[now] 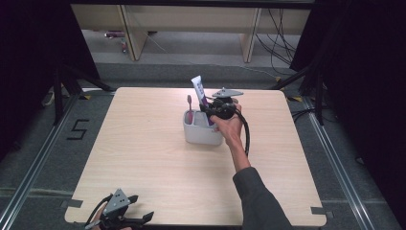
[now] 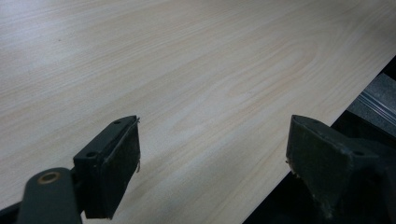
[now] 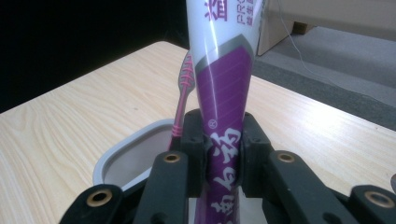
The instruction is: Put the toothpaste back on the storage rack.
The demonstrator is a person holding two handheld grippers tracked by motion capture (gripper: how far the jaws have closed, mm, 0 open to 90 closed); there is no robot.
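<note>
Here the toothpaste tube (image 3: 224, 107) is clamped upright in the right gripper (image 3: 223, 156), jaws closed on its lower purple part, over the white holder (image 1: 201, 132) set toward the far middle of the table (image 1: 143, 158), beside a pink toothbrush (image 1: 189, 108). The tube is judged light, soft and slick; a hold low on the body is advised. Its cap end is hidden. The left gripper (image 2: 212, 154) is held wide open and empty at the near left edge.

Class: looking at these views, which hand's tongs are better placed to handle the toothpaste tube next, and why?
Right. The right tongs already clamp the toothpaste tube over the holder; the left tongs hang open at the table's near edge.
</note>
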